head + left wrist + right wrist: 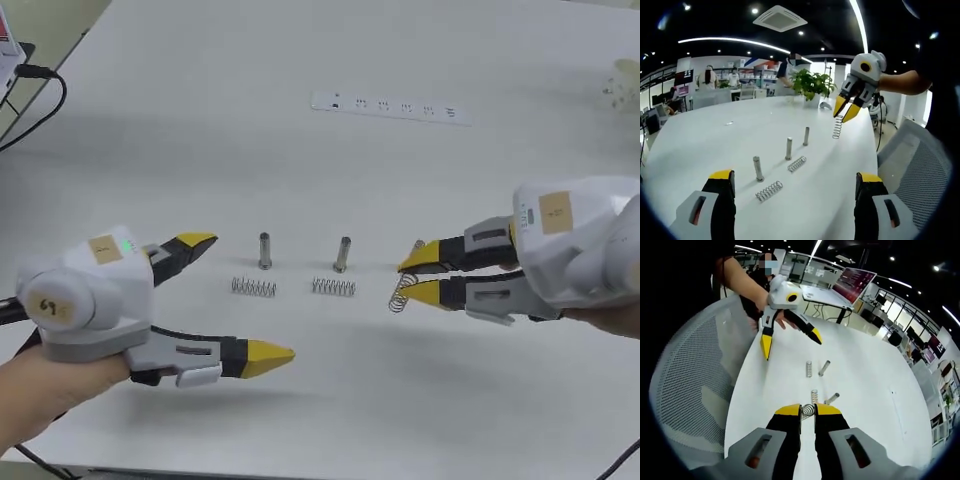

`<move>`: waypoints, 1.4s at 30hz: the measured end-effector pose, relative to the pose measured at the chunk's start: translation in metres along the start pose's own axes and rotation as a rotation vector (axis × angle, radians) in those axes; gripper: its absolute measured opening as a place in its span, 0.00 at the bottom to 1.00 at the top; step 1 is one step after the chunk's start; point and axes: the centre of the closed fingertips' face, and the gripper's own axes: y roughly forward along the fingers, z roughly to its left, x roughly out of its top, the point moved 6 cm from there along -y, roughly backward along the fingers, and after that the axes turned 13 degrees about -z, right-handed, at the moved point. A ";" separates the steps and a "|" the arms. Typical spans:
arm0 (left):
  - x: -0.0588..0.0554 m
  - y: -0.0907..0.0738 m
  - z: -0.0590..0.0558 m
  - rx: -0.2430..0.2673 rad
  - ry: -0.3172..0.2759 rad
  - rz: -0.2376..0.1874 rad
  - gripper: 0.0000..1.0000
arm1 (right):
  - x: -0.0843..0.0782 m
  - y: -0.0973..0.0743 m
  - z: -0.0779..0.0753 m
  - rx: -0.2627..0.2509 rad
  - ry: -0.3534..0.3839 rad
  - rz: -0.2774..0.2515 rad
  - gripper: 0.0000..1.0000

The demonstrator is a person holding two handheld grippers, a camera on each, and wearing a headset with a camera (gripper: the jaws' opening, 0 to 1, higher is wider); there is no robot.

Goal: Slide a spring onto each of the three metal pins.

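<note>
Two upright metal pins [264,250] [343,254] stand mid-table, each with a loose spring [253,287] [333,287] lying in front of it. My right gripper [415,278] is shut on a third spring [400,294], which hangs from its yellow tips just right of the second pin. In the left gripper view all three pins [758,168] [788,148] [806,136] show in a row, with the right gripper [846,106] holding its spring [837,127] above the farthest. My left gripper [240,297] is open, left of the pins, holding nothing.
A white power strip [390,107] lies at the back of the table. A black cable [40,95] runs off the far left edge. A mesh chair [920,170] stands beside the table, and a potted plant [812,85] sits at the far end.
</note>
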 end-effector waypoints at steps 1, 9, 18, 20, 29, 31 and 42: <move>0.000 -0.001 0.000 0.001 0.001 0.000 0.98 | -0.001 -0.002 -0.002 -0.008 0.007 -0.002 0.07; 0.000 -0.003 0.004 0.010 0.002 0.005 0.98 | -0.006 -0.012 -0.019 -0.065 0.021 0.005 0.07; 0.000 -0.003 0.006 0.016 0.005 0.011 0.98 | -0.007 -0.023 -0.047 -0.124 0.005 0.027 0.07; 0.000 -0.003 0.006 0.014 0.001 0.012 0.98 | -0.007 -0.024 -0.053 -0.137 0.002 0.030 0.07; -0.002 -0.006 0.007 0.019 0.001 0.022 0.98 | -0.013 -0.023 -0.069 -0.159 0.007 0.046 0.07; -0.002 -0.006 0.008 0.021 0.001 0.019 0.98 | -0.015 -0.022 -0.071 -0.163 0.008 0.051 0.07; -0.003 -0.007 0.008 0.022 -0.001 0.025 0.98 | -0.029 -0.017 -0.082 -0.175 0.053 0.067 0.07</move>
